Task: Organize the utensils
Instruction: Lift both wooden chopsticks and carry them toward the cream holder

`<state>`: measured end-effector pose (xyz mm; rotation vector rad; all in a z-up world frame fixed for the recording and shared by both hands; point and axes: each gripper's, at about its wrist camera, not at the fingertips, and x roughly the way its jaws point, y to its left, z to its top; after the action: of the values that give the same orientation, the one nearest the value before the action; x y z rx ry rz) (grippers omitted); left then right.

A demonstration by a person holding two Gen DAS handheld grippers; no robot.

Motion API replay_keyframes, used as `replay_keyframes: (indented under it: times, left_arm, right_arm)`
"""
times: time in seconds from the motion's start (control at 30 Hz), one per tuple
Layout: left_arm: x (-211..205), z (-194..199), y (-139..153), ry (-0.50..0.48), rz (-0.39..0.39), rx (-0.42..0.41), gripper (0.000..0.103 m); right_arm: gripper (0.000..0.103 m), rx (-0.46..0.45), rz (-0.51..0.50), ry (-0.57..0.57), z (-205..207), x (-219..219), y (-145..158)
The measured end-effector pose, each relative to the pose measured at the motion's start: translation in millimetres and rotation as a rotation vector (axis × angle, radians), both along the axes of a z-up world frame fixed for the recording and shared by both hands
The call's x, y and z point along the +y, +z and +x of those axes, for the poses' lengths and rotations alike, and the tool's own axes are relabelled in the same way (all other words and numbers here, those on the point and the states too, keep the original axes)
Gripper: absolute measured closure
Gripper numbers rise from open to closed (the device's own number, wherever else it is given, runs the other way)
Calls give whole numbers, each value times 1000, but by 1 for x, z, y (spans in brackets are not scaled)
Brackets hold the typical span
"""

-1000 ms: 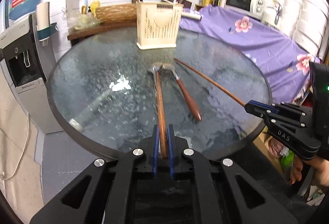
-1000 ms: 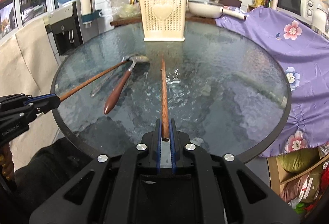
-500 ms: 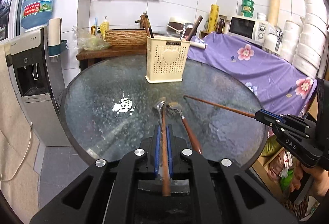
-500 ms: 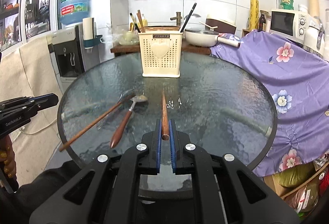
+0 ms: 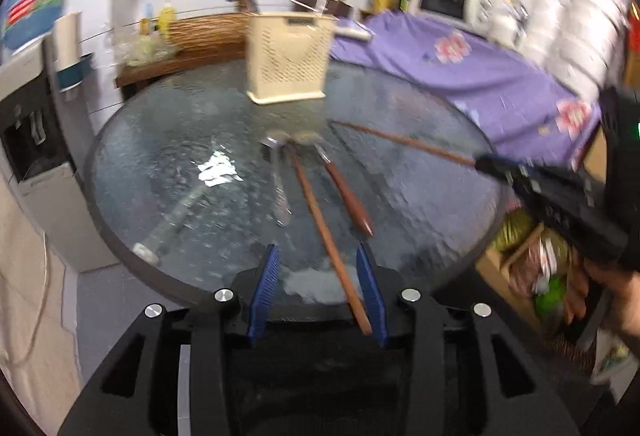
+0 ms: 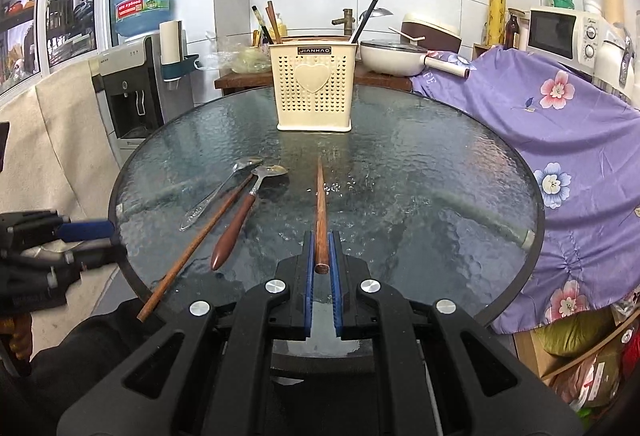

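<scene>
A cream utensil holder [image 6: 314, 86] stands at the far side of the round glass table [image 6: 440, 172]; it also shows in the blurred left wrist view [image 5: 289, 58]. My right gripper [image 6: 321, 250] is shut on a brown chopstick [image 6: 320, 208] that points toward the holder. My left gripper [image 5: 316, 268] is open; a second chopstick [image 5: 320, 224] lies loose on the table between its blue pads, and also shows in the right wrist view [image 6: 200, 236]. A wooden-handled spoon [image 6: 240, 216] and a clear-handled spoon [image 6: 218, 192] lie beside it.
A water dispenser [image 6: 132, 92] stands left of the table. A purple flowered cloth [image 6: 560, 140] covers the counter on the right, with a microwave [image 6: 560, 32] behind. A pan [image 6: 396, 56] sits behind the holder, which holds several dark utensils.
My left gripper has opened and let go of its chopstick, which now lies slanted on the table. The left view has swung and blurred. My right gripper still grips its chopstick.
</scene>
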<state>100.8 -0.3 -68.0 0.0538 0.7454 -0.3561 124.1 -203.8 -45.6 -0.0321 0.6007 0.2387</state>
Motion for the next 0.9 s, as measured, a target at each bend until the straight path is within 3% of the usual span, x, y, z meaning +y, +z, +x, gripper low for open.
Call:
replay_keyframes:
  times: [0.17, 0.5, 0.9]
  left_arm:
    - [-22, -6, -19, -81, 110, 18, 62]
    - [-28, -4, -41, -76, 129, 66, 65]
    - [-5, 2, -41, -11, 102, 37, 93]
  right_arm:
    - [95, 9, 4, 2, 0, 1, -3]
    - [95, 19, 4, -1, 1, 0, -6]
    - [95, 31, 16, 1, 4, 0, -10]
